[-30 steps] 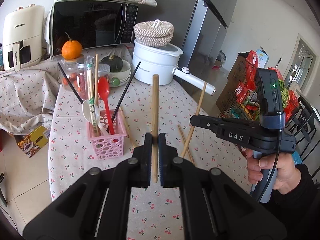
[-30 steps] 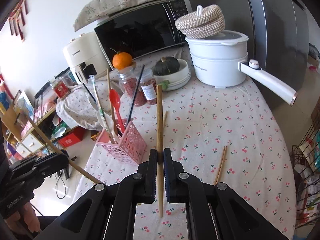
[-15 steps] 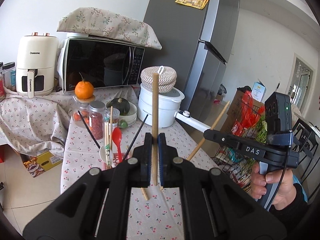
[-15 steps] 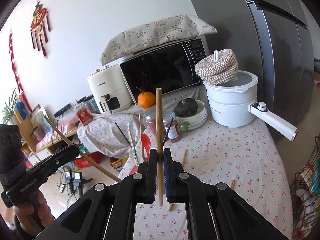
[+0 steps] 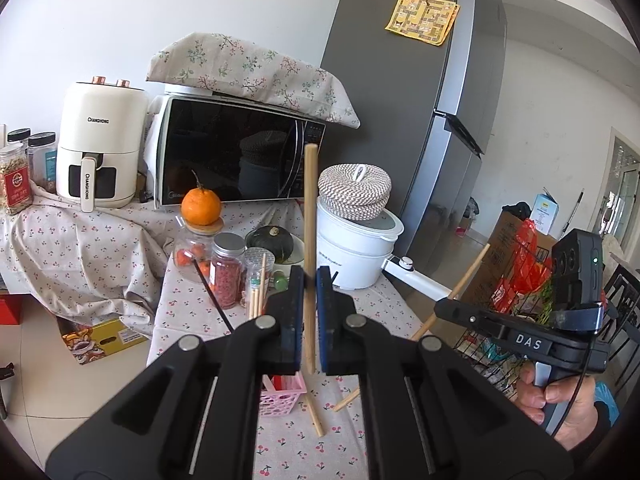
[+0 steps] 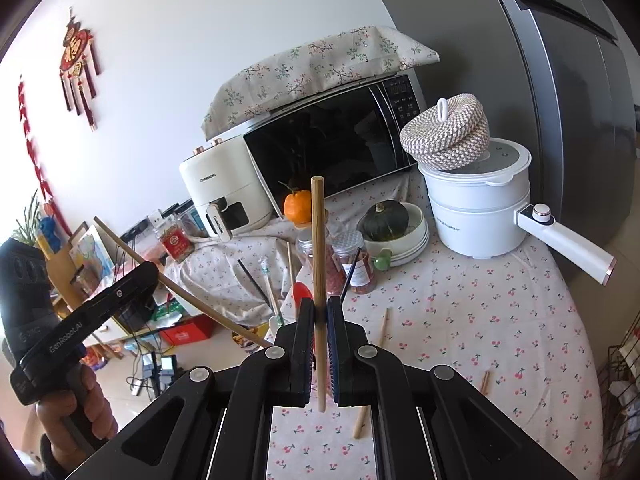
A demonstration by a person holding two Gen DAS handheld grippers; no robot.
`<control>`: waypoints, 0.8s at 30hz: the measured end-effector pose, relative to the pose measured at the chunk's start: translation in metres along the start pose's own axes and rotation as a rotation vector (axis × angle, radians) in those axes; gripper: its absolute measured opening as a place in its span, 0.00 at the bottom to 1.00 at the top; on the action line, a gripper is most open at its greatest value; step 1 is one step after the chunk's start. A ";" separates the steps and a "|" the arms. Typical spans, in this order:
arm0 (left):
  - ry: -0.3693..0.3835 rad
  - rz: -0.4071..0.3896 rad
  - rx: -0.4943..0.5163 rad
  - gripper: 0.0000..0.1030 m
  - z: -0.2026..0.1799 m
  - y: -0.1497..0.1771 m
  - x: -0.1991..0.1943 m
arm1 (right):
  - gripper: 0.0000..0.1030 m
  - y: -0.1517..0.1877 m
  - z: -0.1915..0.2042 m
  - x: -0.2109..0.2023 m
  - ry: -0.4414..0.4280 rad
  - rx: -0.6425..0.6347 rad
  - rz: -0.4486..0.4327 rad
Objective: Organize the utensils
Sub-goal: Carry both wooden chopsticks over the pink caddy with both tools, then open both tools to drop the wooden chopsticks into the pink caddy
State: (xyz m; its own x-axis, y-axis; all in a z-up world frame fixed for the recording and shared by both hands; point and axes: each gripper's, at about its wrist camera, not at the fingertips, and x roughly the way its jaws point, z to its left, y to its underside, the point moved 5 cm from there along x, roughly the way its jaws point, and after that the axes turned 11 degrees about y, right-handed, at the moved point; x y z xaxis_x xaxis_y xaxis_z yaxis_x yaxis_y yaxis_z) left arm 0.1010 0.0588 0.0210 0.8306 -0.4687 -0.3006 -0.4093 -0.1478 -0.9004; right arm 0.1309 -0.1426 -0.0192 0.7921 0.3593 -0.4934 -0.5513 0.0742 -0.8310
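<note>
My left gripper (image 5: pixel 307 280) is shut on a wooden chopstick (image 5: pixel 309 216) held upright, well above the table. My right gripper (image 6: pixel 319 306) is shut on a second wooden chopstick (image 6: pixel 319 240), also upright. Each gripper shows in the other's view, the right one (image 5: pixel 440 305) and the left one (image 6: pixel 154 268), each with its stick slanting. The pink utensil basket (image 5: pixel 280 394) sits below the left gripper, mostly hidden by it; a red spoon (image 6: pixel 301 294) and other utensils stick up from it. Loose wooden chopsticks (image 5: pixel 314 416) (image 6: pixel 383 326) lie on the cherry-print tablecloth (image 6: pixel 460 320).
A white pot (image 6: pixel 480 208) with a woven lid, a long handle (image 6: pixel 568 242), a bowl with a squash (image 6: pixel 388 220), spice jars (image 5: pixel 228 276), an orange (image 5: pixel 201 207), a microwave (image 5: pixel 236 156) and air fryer (image 5: pixel 96 160) stand at the back. A fridge (image 5: pixel 400 120) is right.
Both grippers have risen and tilted up with their chopsticks; the table and pink basket have dropped low in both views, and the wall and fridge fill more of them.
</note>
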 end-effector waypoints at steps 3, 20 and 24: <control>-0.024 0.016 -0.010 0.07 0.008 0.004 0.010 | 0.06 0.001 -0.001 0.005 -0.001 0.008 0.011; -0.067 0.218 -0.099 0.07 0.047 0.040 0.072 | 0.06 0.009 -0.004 0.023 0.025 0.017 0.039; -0.082 0.232 -0.088 0.30 0.048 0.045 0.076 | 0.06 0.006 0.002 0.022 0.015 0.012 0.013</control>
State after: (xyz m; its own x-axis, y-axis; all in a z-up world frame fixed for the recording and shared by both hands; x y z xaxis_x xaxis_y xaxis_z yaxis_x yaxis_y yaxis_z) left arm 0.1643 0.0585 -0.0573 0.7368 -0.4272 -0.5241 -0.6210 -0.1212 -0.7744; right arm 0.1446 -0.1324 -0.0341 0.7887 0.3463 -0.5079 -0.5646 0.0810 -0.8214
